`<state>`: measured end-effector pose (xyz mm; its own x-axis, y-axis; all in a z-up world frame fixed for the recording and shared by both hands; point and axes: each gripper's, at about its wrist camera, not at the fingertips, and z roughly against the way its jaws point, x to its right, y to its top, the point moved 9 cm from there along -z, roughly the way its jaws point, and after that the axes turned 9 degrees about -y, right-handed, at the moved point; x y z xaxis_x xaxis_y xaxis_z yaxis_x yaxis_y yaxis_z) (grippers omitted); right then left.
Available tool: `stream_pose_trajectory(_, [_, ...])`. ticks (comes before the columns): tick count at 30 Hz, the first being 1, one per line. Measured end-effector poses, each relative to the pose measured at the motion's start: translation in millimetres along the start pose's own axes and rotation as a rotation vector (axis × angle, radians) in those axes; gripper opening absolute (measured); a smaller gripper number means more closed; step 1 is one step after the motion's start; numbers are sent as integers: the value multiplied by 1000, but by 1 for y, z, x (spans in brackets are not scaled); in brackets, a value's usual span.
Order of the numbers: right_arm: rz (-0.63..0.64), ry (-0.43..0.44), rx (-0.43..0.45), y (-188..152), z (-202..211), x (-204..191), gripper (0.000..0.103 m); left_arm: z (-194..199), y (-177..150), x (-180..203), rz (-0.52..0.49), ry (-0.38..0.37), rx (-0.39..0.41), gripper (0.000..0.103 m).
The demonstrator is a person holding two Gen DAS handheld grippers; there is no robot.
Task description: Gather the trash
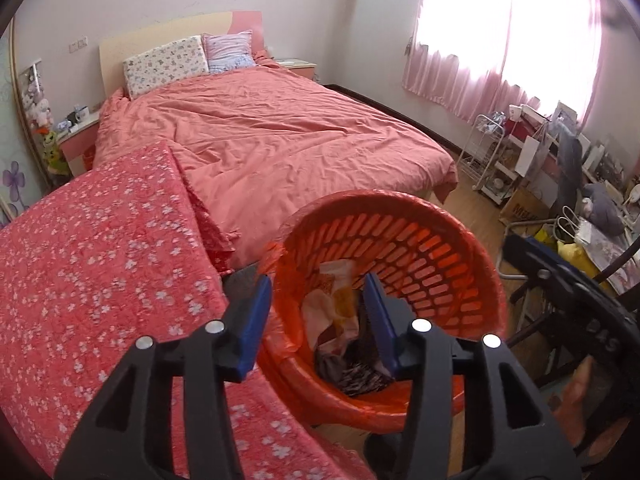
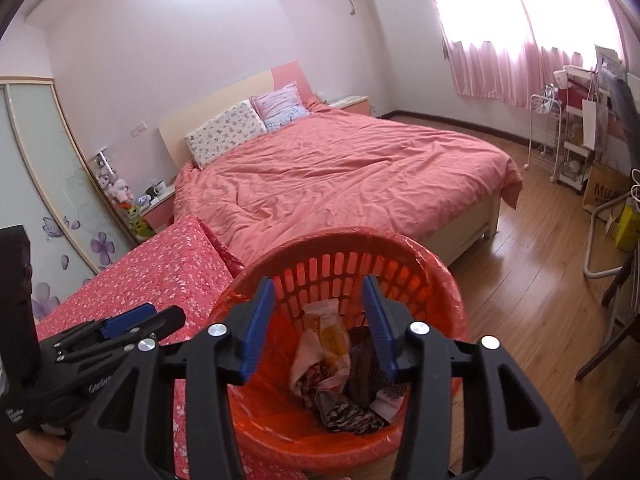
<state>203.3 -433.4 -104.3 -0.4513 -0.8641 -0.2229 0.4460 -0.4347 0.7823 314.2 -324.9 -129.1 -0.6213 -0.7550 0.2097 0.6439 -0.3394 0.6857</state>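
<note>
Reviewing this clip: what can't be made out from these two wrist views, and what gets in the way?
- Bottom of the orange slotted plastic basket: buried under crumpled wrappers in both views.
- The basket's near rim: left view, cut by the left gripper fingers; its right pad overlaps the trash.
- Basket's foot and the floor beneath: right view, hidden behind the right gripper.
- Wrapper print: too small to read.
- Desk clutter: left view, washed out by window glare.

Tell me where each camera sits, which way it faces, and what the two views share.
Left wrist: on the left tongs, looking down along open blue pads at the bin's left rim, bed beyond; the right tongs and a hand show at right.
Right wrist: on the right tongs, open, aimed into the bin at the trash; the left tongs show at left.
Shared: bin, trash, bed, curtains.
</note>
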Motion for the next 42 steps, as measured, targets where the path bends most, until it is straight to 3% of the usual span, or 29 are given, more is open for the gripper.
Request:
stream_pose_trajectory(6, [47, -48, 79, 4, 33, -1, 72, 48, -14, -18, 4, 33, 70, 54])
stream_pose_trajectory(10, [80, -85, 135, -1, 65, -14, 80, 103, -30, -36, -4, 100, 144, 70])
stream_pose_trajectory(12, [93, -118, 152, -5, 78, -21, 93, 130, -39, -45, -1, 137, 184, 78])
stream_pose_trajectory(15, [129, -182, 194, -13, 102, -30, 99, 170, -58, -58, 11, 192, 237, 89])
stream_pose_trajectory(19, [165, -222, 227, -25, 125, -42, 101, 216, -88, -74, 29, 269, 293, 99])
stream_pose_trajectory(25, [212, -231, 256, -55, 154, -60, 101, 262, -130, -87, 36, 385, 348, 99])
stream_pose_trajectory(31, [226, -295, 250, -75, 167, -69, 101, 294, -164, -85, 37, 440, 388, 99])
stream_pose_trajectory(36, [174, -255, 202, -84, 175, -71, 101, 313, -180, -82, 57, 461, 416, 99])
stream_pose_trajectory(42, [168, -286, 173, -95, 177, -71, 101, 318, -195, -91, 128, 462, 373, 99])
